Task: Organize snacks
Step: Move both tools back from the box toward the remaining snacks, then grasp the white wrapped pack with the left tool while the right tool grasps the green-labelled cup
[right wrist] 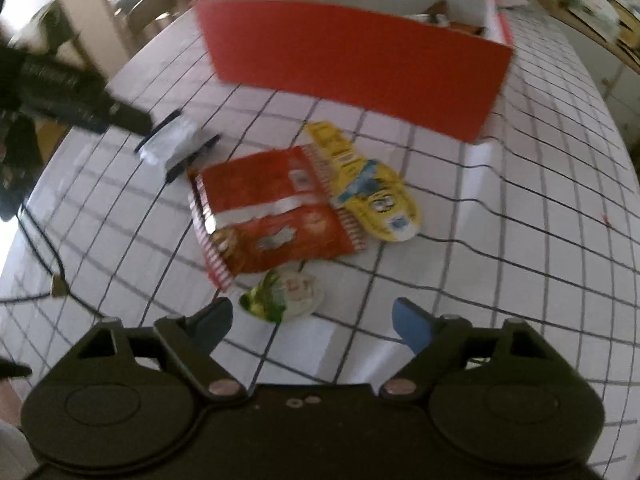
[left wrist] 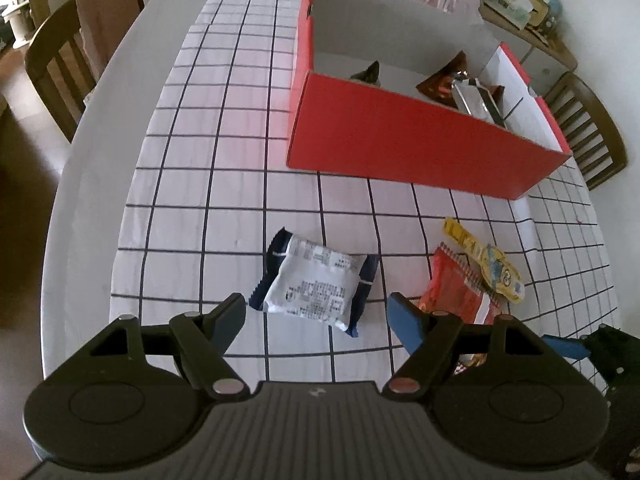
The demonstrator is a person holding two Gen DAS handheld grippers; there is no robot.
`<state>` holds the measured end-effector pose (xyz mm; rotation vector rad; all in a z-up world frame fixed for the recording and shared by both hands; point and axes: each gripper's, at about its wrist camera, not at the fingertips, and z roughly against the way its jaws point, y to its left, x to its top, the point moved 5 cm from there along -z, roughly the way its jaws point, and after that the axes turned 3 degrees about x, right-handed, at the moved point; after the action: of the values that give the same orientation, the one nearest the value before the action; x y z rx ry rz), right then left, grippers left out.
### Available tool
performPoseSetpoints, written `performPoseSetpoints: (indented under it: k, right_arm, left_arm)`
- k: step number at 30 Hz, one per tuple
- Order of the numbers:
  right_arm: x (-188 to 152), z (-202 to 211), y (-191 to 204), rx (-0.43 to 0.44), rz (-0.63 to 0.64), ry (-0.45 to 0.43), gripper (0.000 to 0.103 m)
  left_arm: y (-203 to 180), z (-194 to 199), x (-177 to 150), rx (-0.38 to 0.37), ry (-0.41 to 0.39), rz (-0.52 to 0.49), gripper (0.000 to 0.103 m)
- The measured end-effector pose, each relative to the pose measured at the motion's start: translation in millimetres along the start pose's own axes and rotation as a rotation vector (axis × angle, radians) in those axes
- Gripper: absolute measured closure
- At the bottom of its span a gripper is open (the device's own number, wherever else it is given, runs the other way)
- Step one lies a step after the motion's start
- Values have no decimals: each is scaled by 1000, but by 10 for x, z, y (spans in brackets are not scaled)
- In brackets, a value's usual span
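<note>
Left wrist view has the left tool released, jaws spread with nothing between them, poised just above the white-and-navy packet on the gridded counter. That packet lies flat, well short of the red box, its long axis slanting from the near right corner up toward the far left, crimped navy ends at either side. Right wrist view is blurred; the right tool is also released and empty, with the small green-and-white packet just ahead of its tips. Beyond that lie the red bag and the yellow packet, overlapping, both nearer the red box; the yellow one's long axis runs toward the box's front wall.

Judged from this, the step is the reach for loose snacks, the box already holding a few wrappers. Each tool next needs to settle lower, straddle its packet across the short side, then close before any lift toward the red box.
</note>
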<state>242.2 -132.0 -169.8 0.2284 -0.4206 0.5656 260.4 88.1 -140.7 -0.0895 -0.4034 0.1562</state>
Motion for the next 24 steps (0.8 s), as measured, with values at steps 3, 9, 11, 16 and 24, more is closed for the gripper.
performPoseSetpoints:
  k: [3,9,11,16,24]
  right_arm:
    - [0,-80,46,-4,55,11,21]
    - [26,-207,39,-3,98,24,26]
    - [53,-205,41,1,106,21,29]
    - [69,-181,51,9,130,15,48]
    - [18,-126,33,0,117,3,57]
  left_arm:
    - [3,-28,-20,5,8,4,26]
    - [4,-52,-40,12,15,8,26]
    - [0,-63,-41,15,17,11,26]
    - [8,-90,-27,22,19,25,26]
    - [34,-211,1,57,28,26,26]
